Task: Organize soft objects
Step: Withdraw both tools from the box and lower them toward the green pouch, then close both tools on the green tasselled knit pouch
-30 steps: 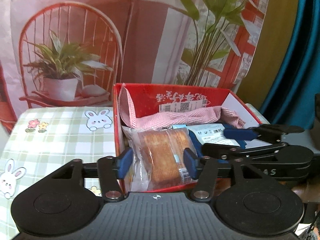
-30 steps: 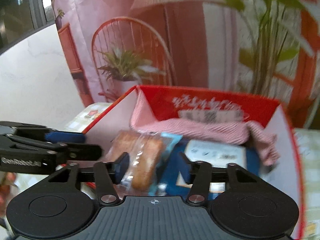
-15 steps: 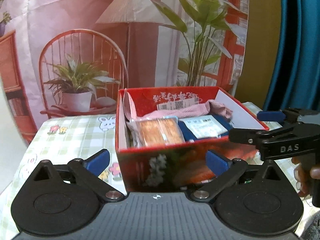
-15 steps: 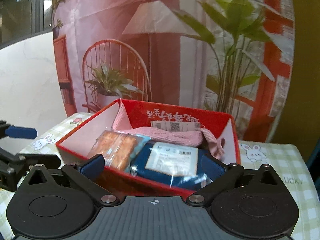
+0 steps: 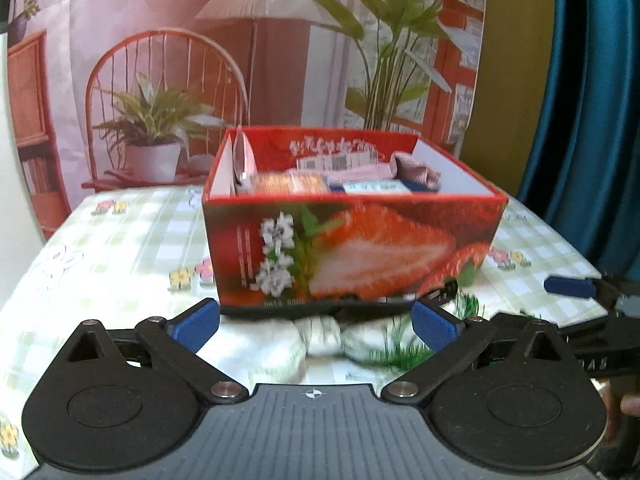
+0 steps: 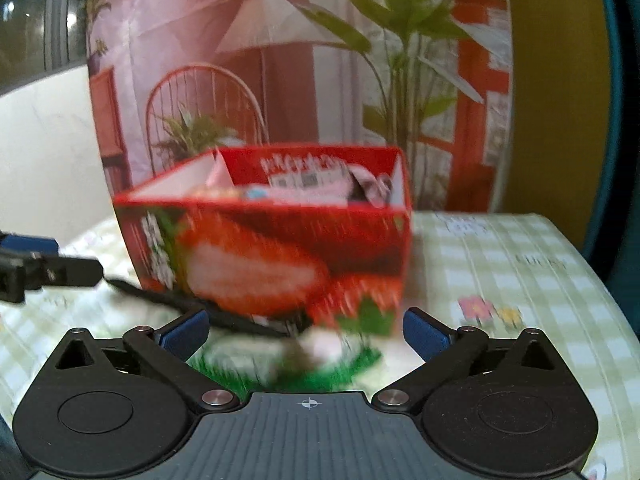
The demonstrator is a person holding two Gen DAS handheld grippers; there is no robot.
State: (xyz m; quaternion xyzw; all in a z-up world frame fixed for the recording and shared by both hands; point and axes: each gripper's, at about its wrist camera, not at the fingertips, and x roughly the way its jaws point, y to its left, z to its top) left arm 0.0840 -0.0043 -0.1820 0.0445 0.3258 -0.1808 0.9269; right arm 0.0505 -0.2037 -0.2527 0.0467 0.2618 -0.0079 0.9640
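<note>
Surface: a table under a pale green checked cloth printed with small flowers and rabbits.
Room: a printed backdrop of a red chair, a lamp and potted plants hangs behind; a teal curtain hangs on the right in the left wrist view.
Box: a red strawberry-print box stands open on the cloth, mid-surface.
Soft objects in box: a pink cloth along the back, a clear bread packet at the left, a blue packet with a white label beside it.
Soft object outside: a white bundle with a green grass print and a black strap lies on the cloth touching the box's front foot.
Left tongs: spread wide, jaws just opened, pinching nothing; the bundle lies beyond the tips.
Right tongs: spread wide, jaws just opened, pinching nothing.
Hard to make out: the right wrist view is motion-blurred; the box contents are half hidden by its front wall.
Writing: white characters inside the box's back wall and its barcode label are unreadable; "LUCKY" on the cloth is faint.
</note>
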